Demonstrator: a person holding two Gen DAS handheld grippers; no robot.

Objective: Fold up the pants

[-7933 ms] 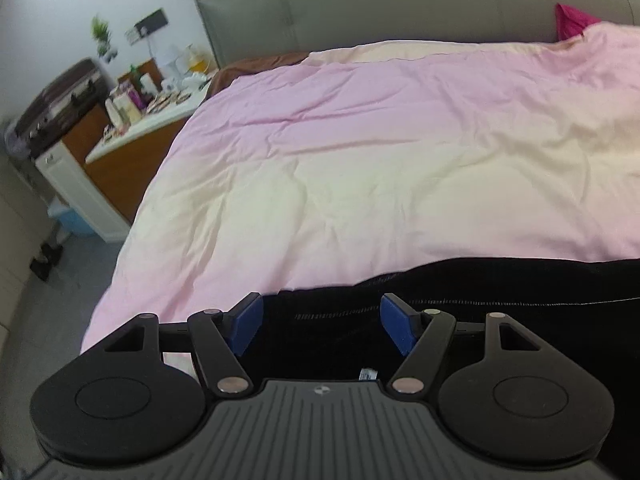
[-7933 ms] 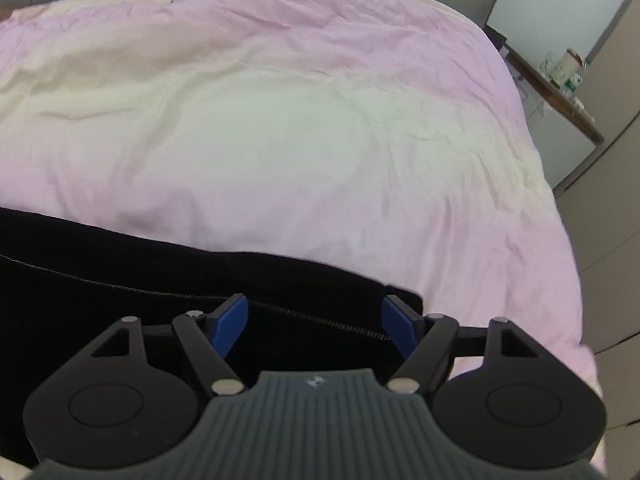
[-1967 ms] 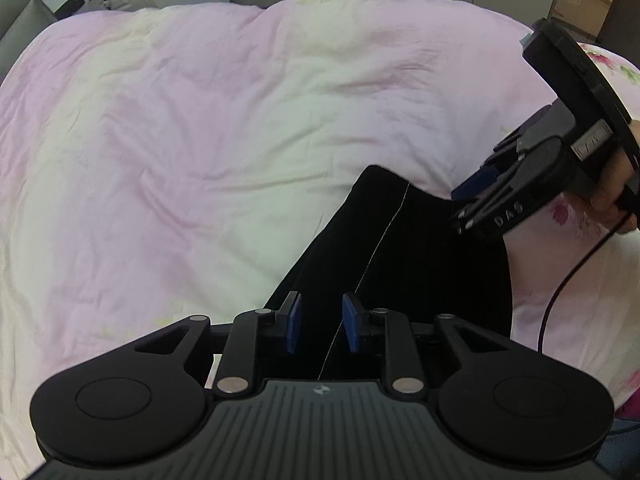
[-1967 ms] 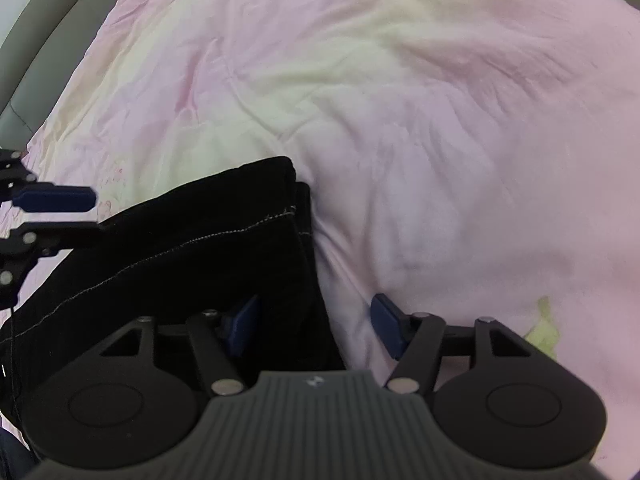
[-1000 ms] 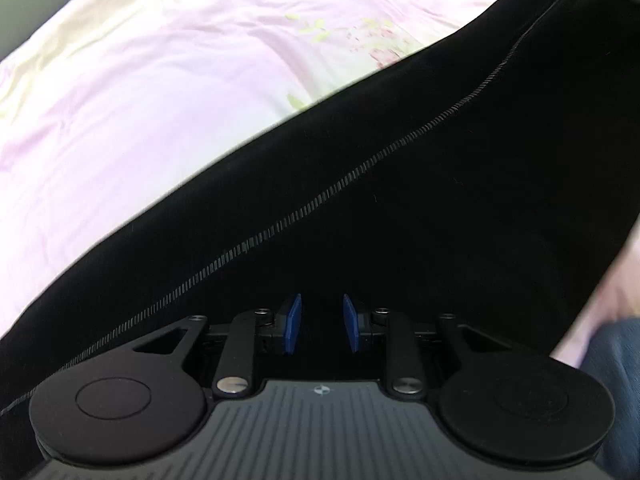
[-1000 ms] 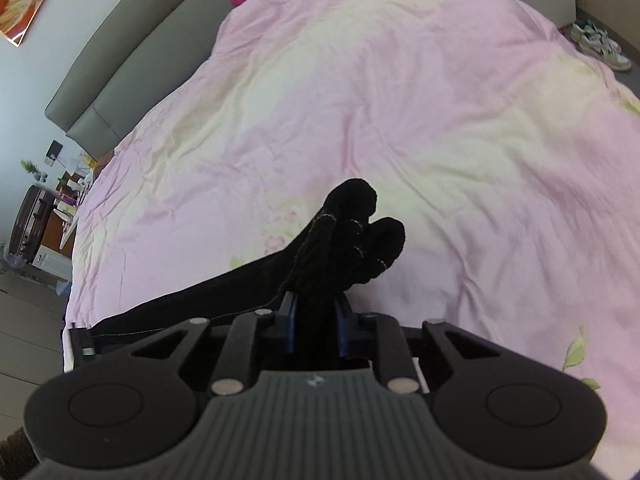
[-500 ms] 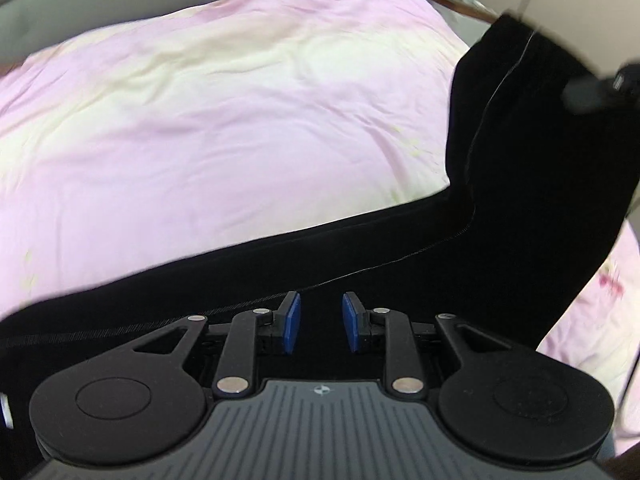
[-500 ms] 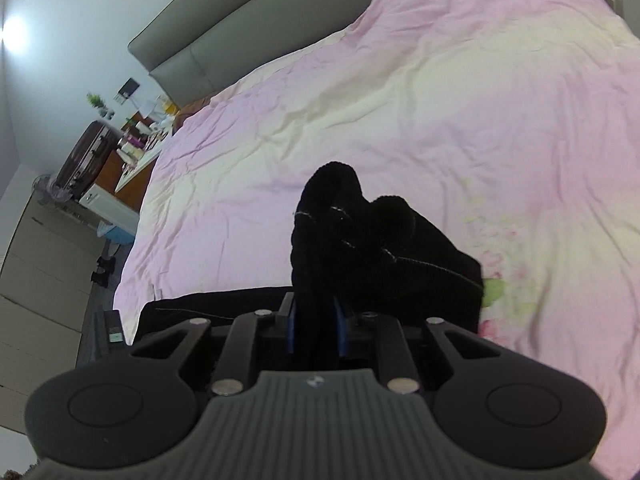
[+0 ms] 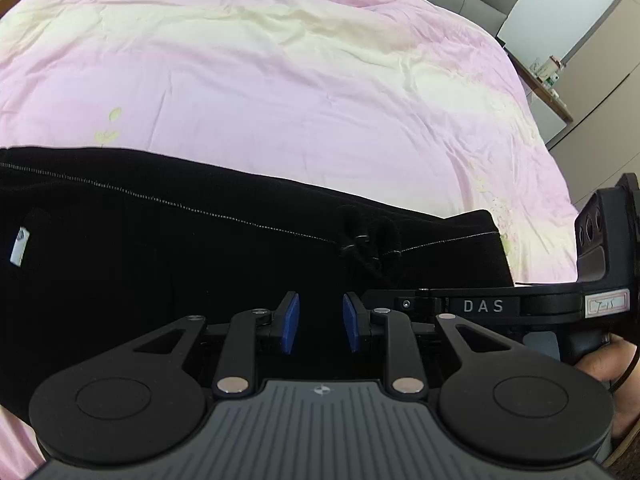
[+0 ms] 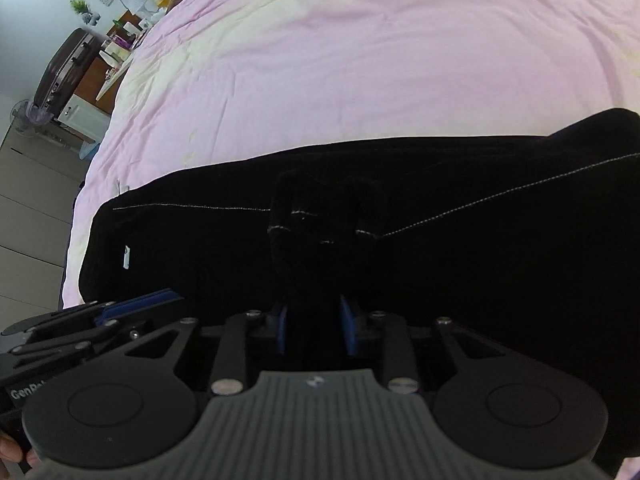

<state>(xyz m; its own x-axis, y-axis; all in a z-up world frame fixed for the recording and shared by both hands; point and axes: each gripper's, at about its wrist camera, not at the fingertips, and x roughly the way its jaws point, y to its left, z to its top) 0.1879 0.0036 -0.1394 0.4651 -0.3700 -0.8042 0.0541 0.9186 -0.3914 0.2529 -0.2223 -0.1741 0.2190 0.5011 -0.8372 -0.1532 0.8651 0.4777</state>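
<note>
Both grippers have come down from the lifted position of half a second ago, and the pants (image 9: 168,248) that hung raised at the right of the left wrist view then now lie flat as a long black band across the near part of the bed cover (image 9: 280,80). The bunch of black cloth that stood tall between the right gripper's fingers half a second ago now sits low on top of the pants, a small crumpled hump (image 10: 320,216) where the pale stitched seam breaks.

The right gripper (image 10: 314,330) is opening: its blue pads, pressed tight on the cloth a second ago, now stand apart, with a stem of the black fabric still rising between them; whether the pads still touch it cannot be told. The left gripper (image 9: 318,328) keeps the same narrow gap as before, its blue pads (image 9: 290,328) a little apart over the pants; the cloth below them is too dark to tell whether any of it is pinched.

The two grippers now lie close together over the pants. In the left wrist view the right gripper's body stretches in from the right edge, just beside the left gripper's right finger, with a hand (image 9: 604,364) on its grip. In the right wrist view the left gripper's blue pads (image 10: 140,302) show at the lower left, just over the pants.

A small white label (image 9: 18,246) shows on the pants toward their left end.
</note>
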